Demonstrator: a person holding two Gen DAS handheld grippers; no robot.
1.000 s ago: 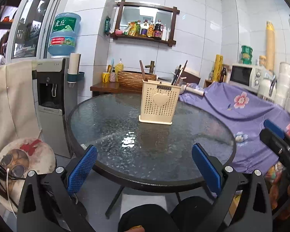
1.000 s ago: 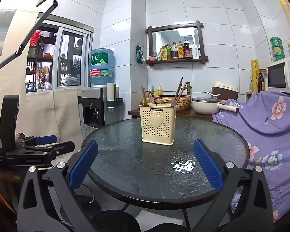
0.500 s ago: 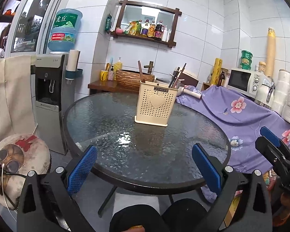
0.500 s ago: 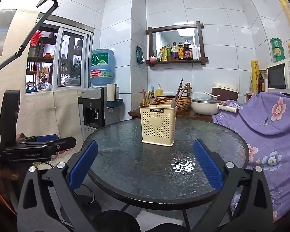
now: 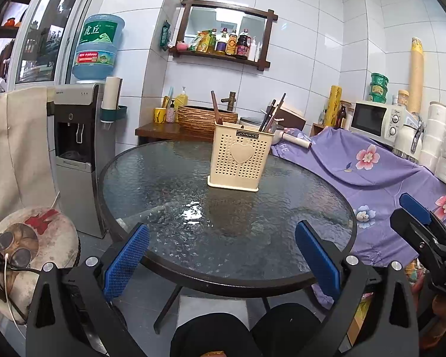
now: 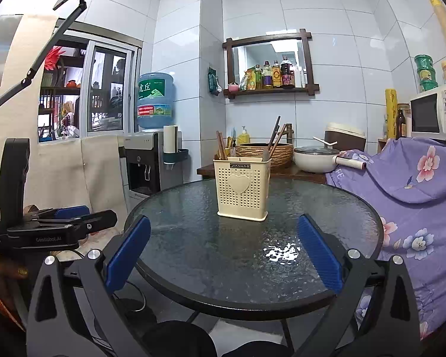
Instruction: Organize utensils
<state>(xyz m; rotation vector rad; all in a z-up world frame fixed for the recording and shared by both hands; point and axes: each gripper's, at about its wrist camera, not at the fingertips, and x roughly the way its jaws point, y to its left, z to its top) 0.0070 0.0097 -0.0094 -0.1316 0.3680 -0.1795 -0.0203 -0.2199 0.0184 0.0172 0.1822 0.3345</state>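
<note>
Cream plastic, punched with small holes and bearing a raised heart, the utensil holder (image 5: 237,159) stands upright on the round glass counter (image 5: 169,184), somewhat toward its far side. We see dark chopsticks (image 5: 271,115) leaning out of its right compartment and a brown wooden handle (image 5: 216,107) rising from its left one; in the right wrist view more sticks (image 6: 221,145) stand at the holder's left end.

Our left tool (image 5: 221,257) hangs at the near edge of the counter with its blue pads spread wide and nothing between them. Our right tool (image 6: 223,251) is likewise spread wide and empty, also at the near rim, well apart from the holder (image 6: 242,189). Each tool shows at the margin of the other's view, gripped by a hand.

Compared with a second ago, the left view has drifted: the holder now sits a little further left and lower in its frame, and the water dispenser (image 5: 80,148) has slid toward the centre. The right view is almost unchanged. Both tools have kept the same wide opening, and the holder has not moved on the counter.

Beyond lie a purple flowered cloth (image 5: 371,172), a microwave (image 5: 377,117) and a wall shelf of bottles (image 5: 223,44).
</note>
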